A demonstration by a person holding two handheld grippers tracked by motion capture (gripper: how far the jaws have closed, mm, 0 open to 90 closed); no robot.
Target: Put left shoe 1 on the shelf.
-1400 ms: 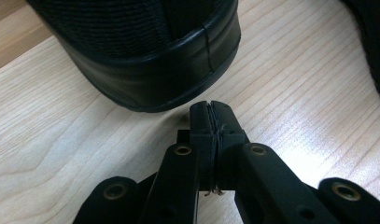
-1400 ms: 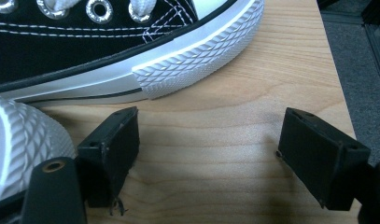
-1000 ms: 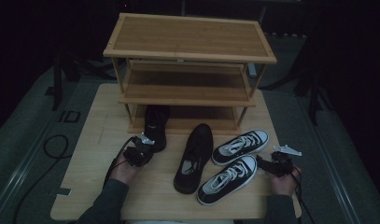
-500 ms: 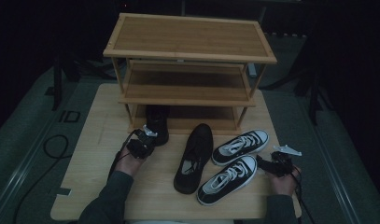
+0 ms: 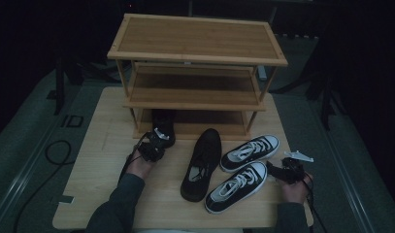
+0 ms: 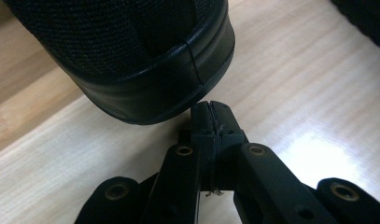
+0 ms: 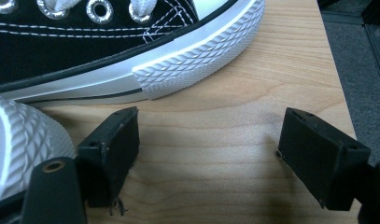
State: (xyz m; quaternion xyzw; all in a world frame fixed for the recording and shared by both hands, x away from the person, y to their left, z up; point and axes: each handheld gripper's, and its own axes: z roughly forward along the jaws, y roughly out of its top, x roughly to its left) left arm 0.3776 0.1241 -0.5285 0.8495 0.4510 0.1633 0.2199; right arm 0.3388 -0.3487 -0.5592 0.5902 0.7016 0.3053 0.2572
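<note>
A pale wooden bench (image 5: 103, 184) fills the middle of the high view, and at its upper centre stands a three-tier bamboo shoe rack (image 5: 197, 43) with slatted shelves. A black slip-on shoe with a woven upper (image 5: 163, 125) sits at the left end of the rack's lowest shelf, its heel sticking out toward the lower left. Just right of centre a second black slip-on shoe (image 5: 202, 165) lies on the bench in front of the rack. To its right lie two black canvas sneakers with white laces and white rubber soles, one in the right middle of the frame (image 5: 250, 152) and one below it (image 5: 236, 187), side by side and close together.

The left gripper (image 5: 154, 145) sits left of centre, at the heel of the shoe in the rack. In the left gripper view its fingers (image 6: 200, 122) are pressed flat together with nothing between them, their tips right at the shoe's black rubber heel rim (image 6: 169, 88); whether they touch it cannot be told.

The right gripper (image 5: 282, 171) rests at the lower right, beside the nearer sneaker. In the right gripper view its fingers (image 7: 114, 149) stand wide apart over bare wood, holding nothing, with a ribbed white sneaker sole (image 7: 197, 56) just beyond them.
</note>
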